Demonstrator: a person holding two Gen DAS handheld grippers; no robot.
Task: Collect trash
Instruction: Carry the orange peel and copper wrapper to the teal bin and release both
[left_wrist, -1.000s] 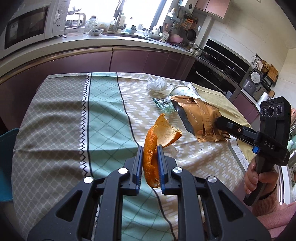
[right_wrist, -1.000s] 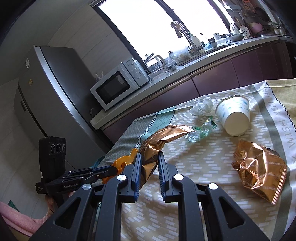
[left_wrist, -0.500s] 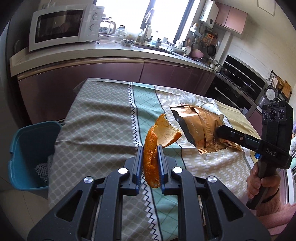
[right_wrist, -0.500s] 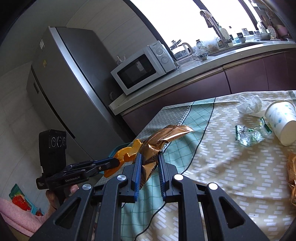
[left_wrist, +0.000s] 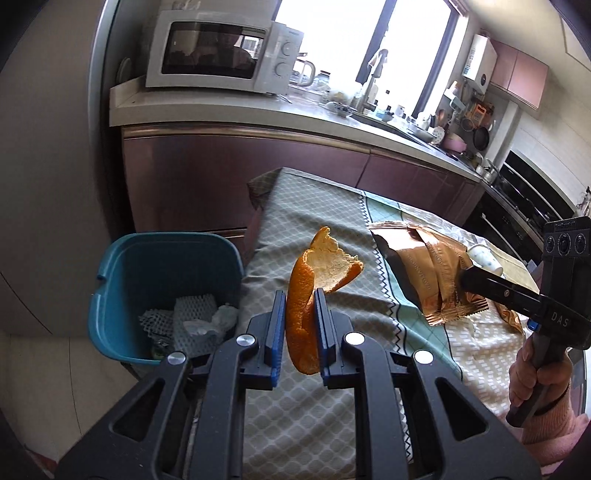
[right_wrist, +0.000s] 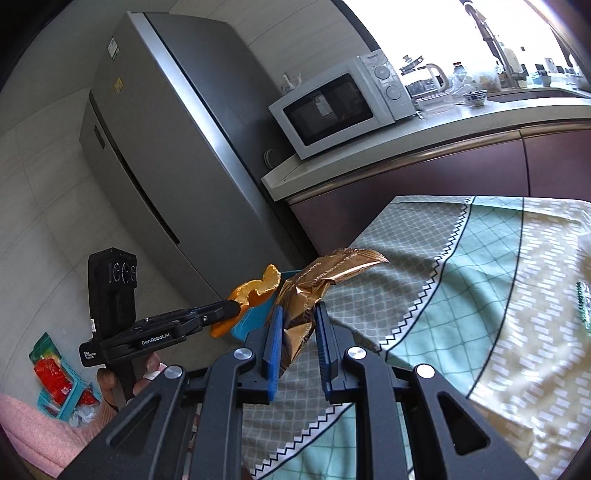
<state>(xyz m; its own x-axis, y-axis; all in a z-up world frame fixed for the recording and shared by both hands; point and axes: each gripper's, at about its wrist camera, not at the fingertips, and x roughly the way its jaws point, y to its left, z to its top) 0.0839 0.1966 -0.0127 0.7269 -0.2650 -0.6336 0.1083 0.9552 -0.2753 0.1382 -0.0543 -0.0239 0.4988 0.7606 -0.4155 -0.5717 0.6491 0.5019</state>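
My left gripper (left_wrist: 300, 301) is shut on a curled orange peel (left_wrist: 312, 280), held above the table's left end. My right gripper (right_wrist: 298, 314) is shut on a crumpled gold foil snack bag (right_wrist: 325, 275). In the left wrist view the right gripper (left_wrist: 466, 277) holds that gold bag (left_wrist: 424, 273) off to the right of the peel. A teal trash bin (left_wrist: 155, 273) stands on the floor left of the table, below and left of the peel, with white foam netting (left_wrist: 192, 317) and crumpled paper inside. In the right wrist view the left gripper (right_wrist: 231, 308) carries the peel (right_wrist: 255, 291) over the bin's rim (right_wrist: 255, 317).
The table wears a patterned cloth (left_wrist: 332, 402) in grey, green and beige. A paper cup (left_wrist: 484, 258) lies behind the gold bag, and a green wrapper (right_wrist: 583, 306) lies at the right. A microwave (left_wrist: 218, 51) on the counter, purple cabinets (left_wrist: 236, 177) and a grey fridge (right_wrist: 166, 147) stand behind.
Both grippers swung left with their loads, from over the table's middle to its left end. The teal bin has come fully into the left wrist view.
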